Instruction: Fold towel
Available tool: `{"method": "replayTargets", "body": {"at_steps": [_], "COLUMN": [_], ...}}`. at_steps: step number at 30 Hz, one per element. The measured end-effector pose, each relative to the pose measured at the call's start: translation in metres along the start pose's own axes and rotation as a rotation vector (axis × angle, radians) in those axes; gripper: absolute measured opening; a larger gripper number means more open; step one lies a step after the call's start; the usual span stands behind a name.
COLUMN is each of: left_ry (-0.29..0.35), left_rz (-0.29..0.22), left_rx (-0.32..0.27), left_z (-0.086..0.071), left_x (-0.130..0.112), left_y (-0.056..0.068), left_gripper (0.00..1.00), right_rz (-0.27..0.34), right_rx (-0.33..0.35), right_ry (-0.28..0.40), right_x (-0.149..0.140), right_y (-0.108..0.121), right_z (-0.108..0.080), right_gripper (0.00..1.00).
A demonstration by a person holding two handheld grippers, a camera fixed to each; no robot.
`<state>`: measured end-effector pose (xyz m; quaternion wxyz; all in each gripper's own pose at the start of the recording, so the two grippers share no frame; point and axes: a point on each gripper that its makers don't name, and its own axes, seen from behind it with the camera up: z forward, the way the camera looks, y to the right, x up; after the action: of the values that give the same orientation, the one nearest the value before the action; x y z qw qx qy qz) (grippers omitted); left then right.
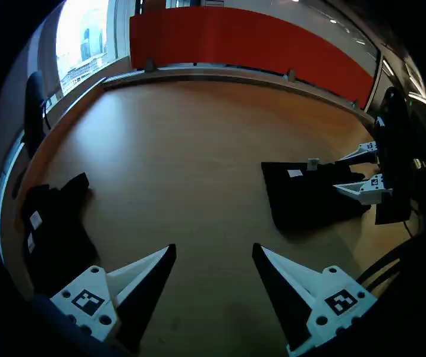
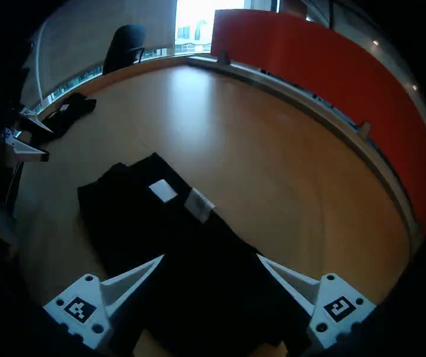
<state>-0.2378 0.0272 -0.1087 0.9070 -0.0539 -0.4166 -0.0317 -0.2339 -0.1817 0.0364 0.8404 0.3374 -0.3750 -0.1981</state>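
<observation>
Left tongs [image 1: 213,247] and right tongs [image 2: 210,257] stand apart; the left should cross to the towel [image 1: 302,199] at three o'clock and pinch a corner.

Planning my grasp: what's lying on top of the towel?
A white patch and a white label lie on the black towel. The open right gripper flanks its near end. Anything under the cloth is covered.

- The left gripper [image 1: 213,249] points forward and slightly down, its two fingers spread wide apart.
- The right gripper [image 2: 210,260] also tilts downward, jaws wide open, and sits off to the left gripper's right side.
</observation>
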Motion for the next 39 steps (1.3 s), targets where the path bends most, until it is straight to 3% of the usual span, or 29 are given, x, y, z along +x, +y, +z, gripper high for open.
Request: {"method": "replayTargets", "body": {"at_steps": [19,39], "left_ry": [0.006,0.011], "left_rz": [-0.012,-0.026], "left_rx": [-0.003,-0.002], "left_z": [-0.008,-0.019], "left_x": [-0.002,-0.007], "left_y": [0.001,0.001], "left_gripper": [0.95,0.95], "right_rz": [-0.016,-0.033], "right_rx": [-0.032,-0.049], "right_ry": [-0.001,-0.002], "right_x": [0.025,0.037], "right_y": [0.029,0.041], "right_z": [0.007,0.01], "right_gripper": [1.0,1.0]}}
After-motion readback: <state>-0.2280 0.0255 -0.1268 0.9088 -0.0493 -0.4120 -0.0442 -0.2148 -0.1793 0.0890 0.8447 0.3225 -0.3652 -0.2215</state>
